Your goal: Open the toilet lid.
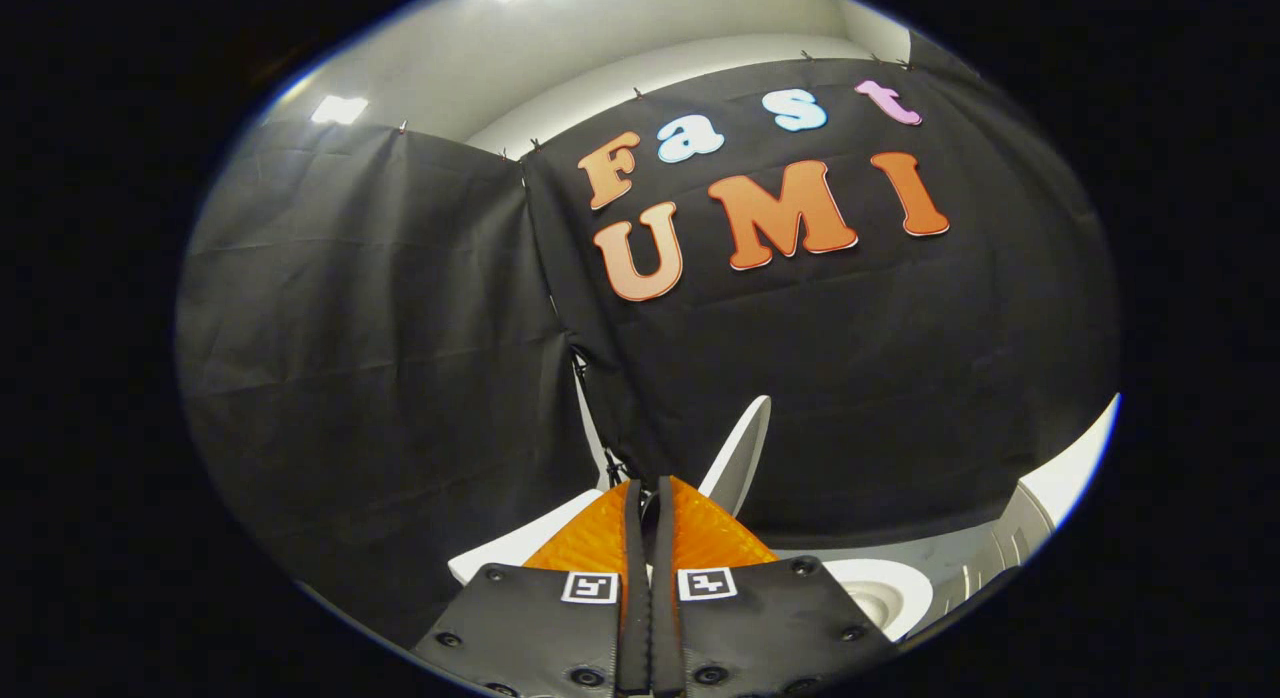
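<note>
The claw [650, 498] is being held with its two fingers [600, 538] brought together, only a thin dark seam being left between them, and nothing is being gripped between them. Two small square markers [590, 586] are being carried on the dark plates at the base of the fingers. Just behind the fingertips, slightly to their right, the toilet lid [742, 456] is being seen standing raised, tilted a little and shown nearly edge-on. To the left of the fingers and partly hidden by them, a flat white part of the toilet [520, 546] is being shown, though which part it is cannot be told. To the right of the fingers, and lower, the toilet bowl [885, 590] is being seen uncovered, its rounded white rim being partly cut off by the dark plates. Beyond all of this, black cloth walls [380, 358] are being hung as the backdrop, and above them a pale ceiling [600, 48] with lit panels is being seen.
</note>
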Demonstrator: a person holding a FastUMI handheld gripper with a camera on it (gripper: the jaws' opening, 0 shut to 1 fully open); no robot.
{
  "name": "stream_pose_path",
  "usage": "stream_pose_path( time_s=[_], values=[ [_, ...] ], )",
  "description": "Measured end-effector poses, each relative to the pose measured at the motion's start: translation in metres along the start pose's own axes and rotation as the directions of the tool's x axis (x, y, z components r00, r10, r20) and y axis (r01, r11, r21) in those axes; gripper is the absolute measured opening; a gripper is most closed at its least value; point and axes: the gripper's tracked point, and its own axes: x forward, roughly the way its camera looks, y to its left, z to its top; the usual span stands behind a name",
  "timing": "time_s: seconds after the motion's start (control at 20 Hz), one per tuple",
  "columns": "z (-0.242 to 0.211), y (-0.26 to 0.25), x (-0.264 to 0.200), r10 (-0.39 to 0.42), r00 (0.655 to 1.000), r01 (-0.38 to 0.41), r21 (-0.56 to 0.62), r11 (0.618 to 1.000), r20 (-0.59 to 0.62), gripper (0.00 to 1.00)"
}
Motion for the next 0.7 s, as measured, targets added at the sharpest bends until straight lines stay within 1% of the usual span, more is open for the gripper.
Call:
stream_pose_path(
  time_s=[0.15, 0.35, 0.45, 0.55, 0.7],
  values=[
    [0.001, 0.026, 0.014, 0.033, 0.999, -0.033, -0.046, 0.998, -0.002, 0.08],
    [-0.004, 0.063, 0.031, 0.076, 0.997, -0.078, -0.066, 0.995, -0.025, 0.08],
    [-0.004, 0.079, 0.04, 0.09, 0.996, -0.093, -0.094, 0.991, -0.027, 0.08],
    [-0.008, 0.092, 0.048, 0.104, 0.994, -0.107, -0.083, 0.991, -0.031, 0.08],
    [-0.015, 0.117, 0.06, 0.133, 0.99, -0.134, -0.017, 0.991, -0.053, 0.08]
  ],
)
